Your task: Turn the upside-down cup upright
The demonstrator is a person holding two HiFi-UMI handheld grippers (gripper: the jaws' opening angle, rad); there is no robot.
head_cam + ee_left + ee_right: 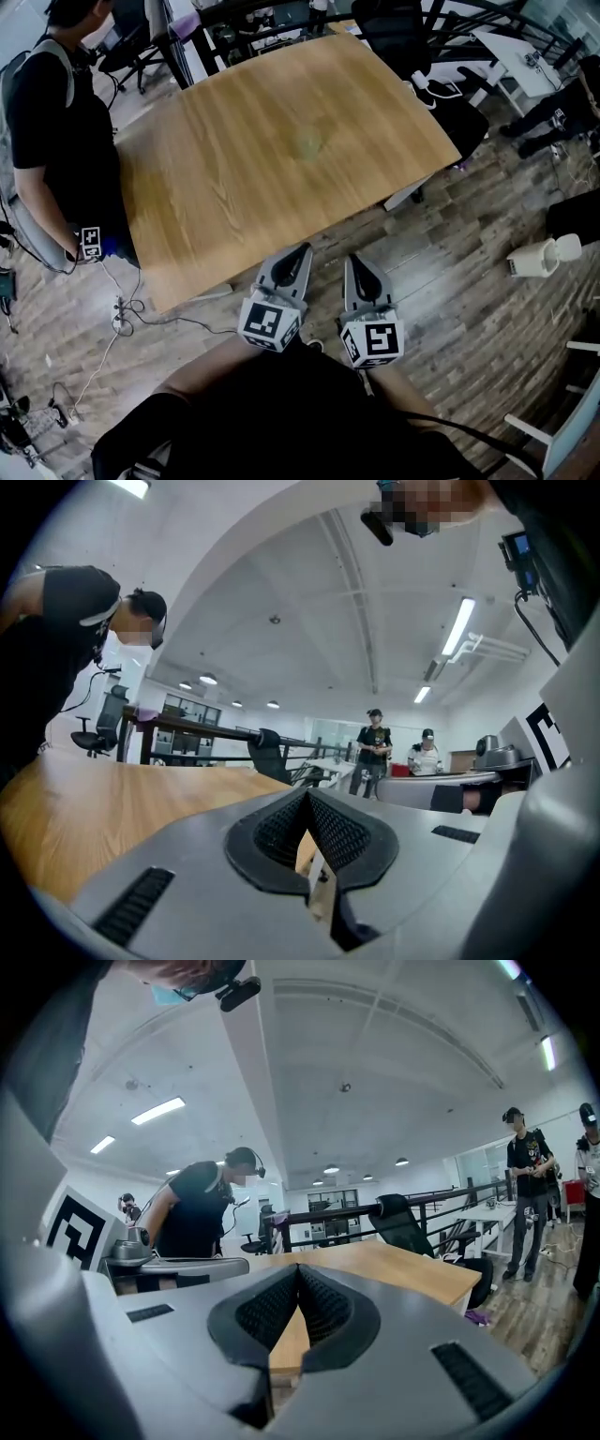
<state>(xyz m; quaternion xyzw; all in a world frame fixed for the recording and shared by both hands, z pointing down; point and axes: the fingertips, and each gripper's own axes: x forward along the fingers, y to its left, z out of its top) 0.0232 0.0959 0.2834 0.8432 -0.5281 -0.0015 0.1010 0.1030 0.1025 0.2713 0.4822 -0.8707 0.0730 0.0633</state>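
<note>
Left claw (301,250) and right claw (353,259) closed, empty; faint cup (309,142) well beyond, on table (216,197).

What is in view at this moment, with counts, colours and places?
table: one, light wood, centre of the head view.
faint spot: one, pale greenish, mid-table; too blurred to identify.
office chair: one, black, at the table's far side.
bystander: one, black shirt, standing at the table's left edge.
cables: several, on the floor at lower left.
white object: one, on the floor at right; unclear what.
left gripper: one, grey, shut, empty, at the table's near edge.
right gripper: one, grey, shut, empty, beside it.
</note>
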